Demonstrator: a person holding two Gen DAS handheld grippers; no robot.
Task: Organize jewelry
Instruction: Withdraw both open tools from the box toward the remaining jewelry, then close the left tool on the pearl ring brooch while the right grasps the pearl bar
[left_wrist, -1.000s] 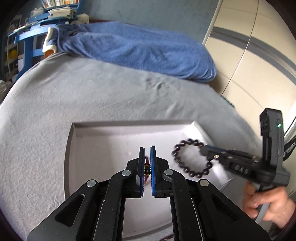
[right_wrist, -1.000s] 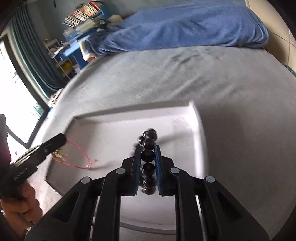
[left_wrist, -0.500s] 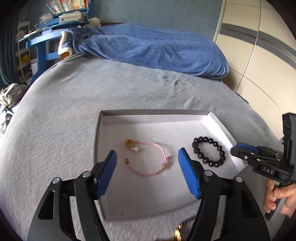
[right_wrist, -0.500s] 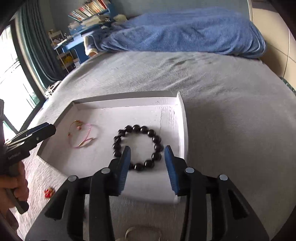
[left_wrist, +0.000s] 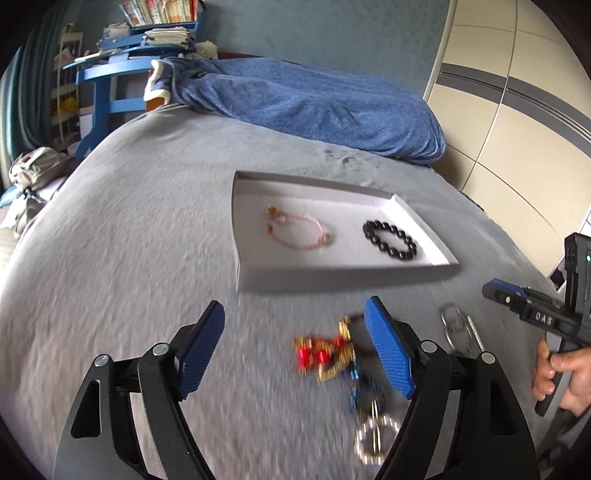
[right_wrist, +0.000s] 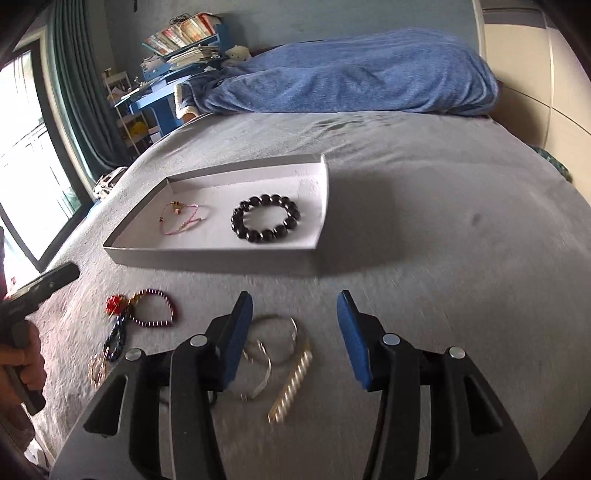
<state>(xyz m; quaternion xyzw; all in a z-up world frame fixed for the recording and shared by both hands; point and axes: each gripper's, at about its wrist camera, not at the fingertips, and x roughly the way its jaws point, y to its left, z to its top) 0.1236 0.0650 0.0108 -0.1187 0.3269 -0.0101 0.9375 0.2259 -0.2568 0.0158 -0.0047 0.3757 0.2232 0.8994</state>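
Observation:
A white tray (left_wrist: 424, 225) (right_wrist: 207, 254) lies on the grey bed. In it lie a pink string bracelet (left_wrist: 301, 230) (right_wrist: 183, 218) and a black bead bracelet (left_wrist: 390, 240) (right_wrist: 265, 218). My left gripper (left_wrist: 295, 350) is open and empty, above the bed in front of the tray, over a red and gold jewelry pile (left_wrist: 328, 354) (right_wrist: 142, 308). My right gripper (right_wrist: 295, 332) is open and empty above silver bangles (right_wrist: 271, 345) (left_wrist: 460, 328) and a gold twisted piece (right_wrist: 291, 384). A pearl ring-shaped piece (left_wrist: 376, 439) lies near the pile.
A blue blanket (left_wrist: 314, 107) (right_wrist: 351, 74) lies at the far end of the bed. A blue desk with books (left_wrist: 122, 70) stands at the back left. A window (right_wrist: 26, 166) is at the left. A cream wall (left_wrist: 517, 110) is on the right.
Both grippers opened, leaving the pink and black bracelets in the tray, then pulled back toward me over the loose jewelry in front of the tray.

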